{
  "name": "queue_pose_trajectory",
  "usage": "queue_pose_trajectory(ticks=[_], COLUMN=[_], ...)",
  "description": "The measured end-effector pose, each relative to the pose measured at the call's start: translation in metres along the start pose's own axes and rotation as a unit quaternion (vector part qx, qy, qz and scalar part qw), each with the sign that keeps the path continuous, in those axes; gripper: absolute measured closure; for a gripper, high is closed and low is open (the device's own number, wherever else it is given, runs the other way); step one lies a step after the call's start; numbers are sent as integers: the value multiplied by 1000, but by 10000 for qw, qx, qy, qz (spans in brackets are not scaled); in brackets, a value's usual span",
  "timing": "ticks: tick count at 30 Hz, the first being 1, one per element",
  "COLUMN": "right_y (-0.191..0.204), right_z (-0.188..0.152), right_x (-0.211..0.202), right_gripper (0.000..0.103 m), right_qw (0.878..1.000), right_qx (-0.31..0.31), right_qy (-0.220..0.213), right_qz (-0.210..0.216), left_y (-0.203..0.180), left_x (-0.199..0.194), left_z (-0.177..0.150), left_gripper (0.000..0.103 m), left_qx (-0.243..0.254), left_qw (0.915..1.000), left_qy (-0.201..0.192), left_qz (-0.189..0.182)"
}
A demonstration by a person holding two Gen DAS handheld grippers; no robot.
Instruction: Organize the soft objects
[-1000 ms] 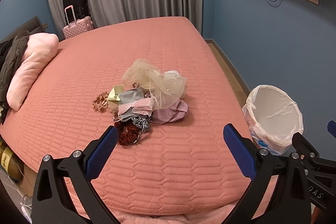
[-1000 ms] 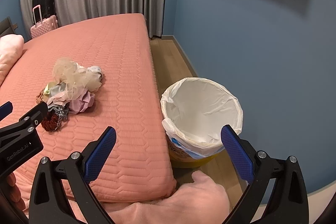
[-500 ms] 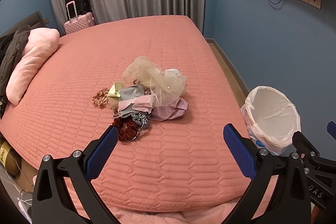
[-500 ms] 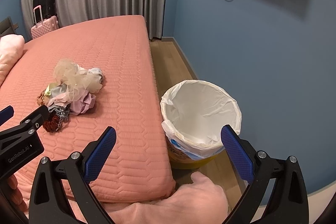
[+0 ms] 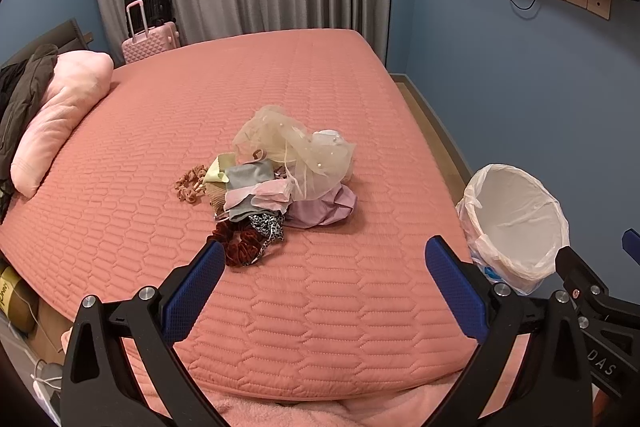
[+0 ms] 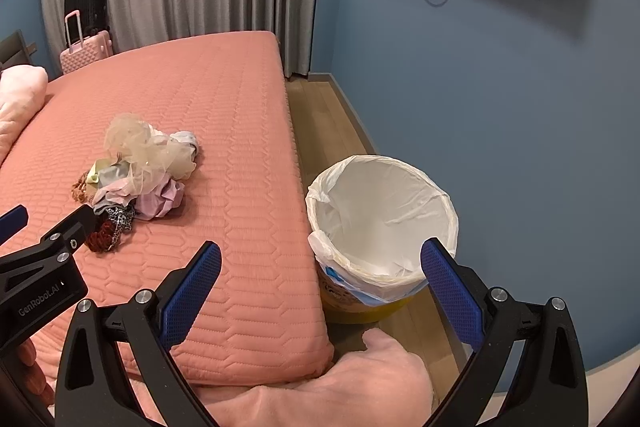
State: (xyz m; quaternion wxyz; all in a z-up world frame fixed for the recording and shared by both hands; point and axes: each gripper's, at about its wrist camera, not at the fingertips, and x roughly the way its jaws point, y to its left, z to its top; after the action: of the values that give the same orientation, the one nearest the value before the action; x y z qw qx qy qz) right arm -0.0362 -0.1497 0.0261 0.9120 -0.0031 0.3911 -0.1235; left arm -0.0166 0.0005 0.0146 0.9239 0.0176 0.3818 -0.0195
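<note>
Two claws hover spread and empty at the near edge of the salmon-pink quilted bed (image 5: 320,75), so the sorting looks not yet begun. The left claw (image 5: 324,279) faces a small heap of soft fabric pieces (image 5: 276,179) near the middle of the mattress: a beige tulle piece with pearls (image 5: 304,151) lies on top, a lilac cloth (image 5: 324,207) sits under it, and a dark red velvet scrunchie (image 5: 240,247) lies nearest the claw. The right claw (image 6: 320,271) points toward the white-lined round bin (image 6: 384,215) standing on the floor just beside the bed. I judge the next move calls for reaching to the heap and pinching one piece free without dragging the rest along.
</note>
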Motion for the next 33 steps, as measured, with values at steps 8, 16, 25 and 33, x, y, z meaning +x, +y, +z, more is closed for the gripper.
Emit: queue_pose_trajectory(ticks=[8,16,25,33], right_y=[0,2,6,7], right_z=[1,0,-7,-7], right_x=[-1,-5,-7,-8], right_gripper=[6,6,6,6], right_qw=[10000,10000,10000,10000], right_qx=[-5,-43,-85,-81], right_qy=[-11,-17,3,-5], right_qz=[5,27,48,50], left_y=[0,-1,2,4], left_x=[-1,-4,-6,-8], left_z=[1,0,-3,-8], left_gripper=[8,8,8,8], left_qx=[-14,8,-21,-46], left_qw=[10000,10000,10000,9999], left_qy=[-5,18,67,114], left_qz=[-10,-36,-35,-45])
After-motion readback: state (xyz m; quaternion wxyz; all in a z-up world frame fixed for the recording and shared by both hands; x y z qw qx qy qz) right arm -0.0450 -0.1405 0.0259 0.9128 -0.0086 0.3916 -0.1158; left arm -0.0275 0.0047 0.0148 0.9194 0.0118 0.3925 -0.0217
